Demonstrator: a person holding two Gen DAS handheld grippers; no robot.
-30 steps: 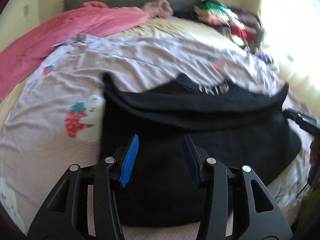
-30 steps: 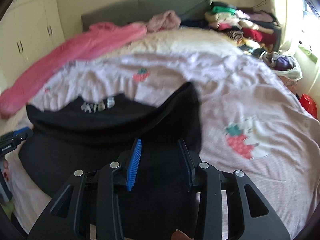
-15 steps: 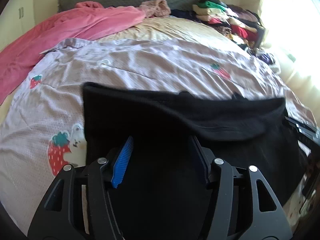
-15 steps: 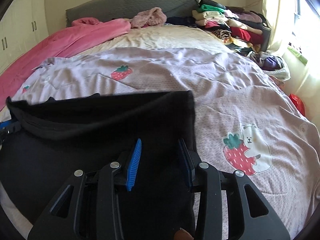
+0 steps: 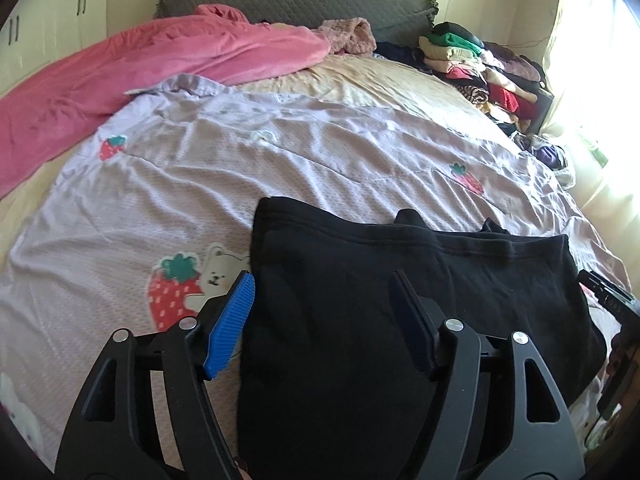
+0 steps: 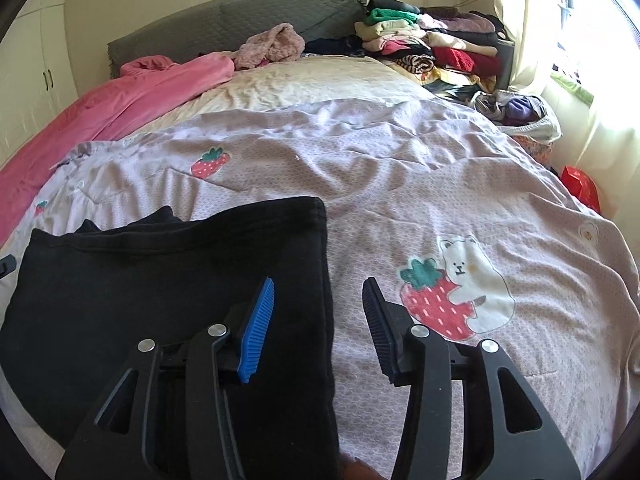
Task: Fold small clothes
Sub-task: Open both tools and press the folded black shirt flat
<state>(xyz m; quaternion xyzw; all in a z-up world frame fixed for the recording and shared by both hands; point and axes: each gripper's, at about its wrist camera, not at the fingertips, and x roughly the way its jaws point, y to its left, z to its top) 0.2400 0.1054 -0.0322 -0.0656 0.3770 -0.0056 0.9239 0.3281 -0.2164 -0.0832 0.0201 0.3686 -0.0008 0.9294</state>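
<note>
A black garment (image 5: pixel 400 288) lies folded over on itself on the lilac strawberry-print bedspread (image 5: pixel 280 160). My left gripper (image 5: pixel 322 320) hovers over its left edge, jaws opening, pads clear of the cloth. The same black garment (image 6: pixel 160 280) fills the lower left of the right wrist view. My right gripper (image 6: pixel 318 312) straddles its right edge, jaws opening, with nothing pinched between the pads. The right gripper (image 5: pixel 608 300) also shows at the right rim of the left wrist view.
A pink blanket (image 5: pixel 140 64) lies along the bed's far left. Stacked folded clothes (image 6: pixel 432 44) sit at the far right by the grey headboard (image 6: pixel 240 20). A bag of clothes (image 6: pixel 520 116) and a red object (image 6: pixel 580 188) stand beside the bed near the window.
The top flap of the black garment has been laid flat, covering its white print. Both grippers have let go and widened, drawing back toward the near edge.
</note>
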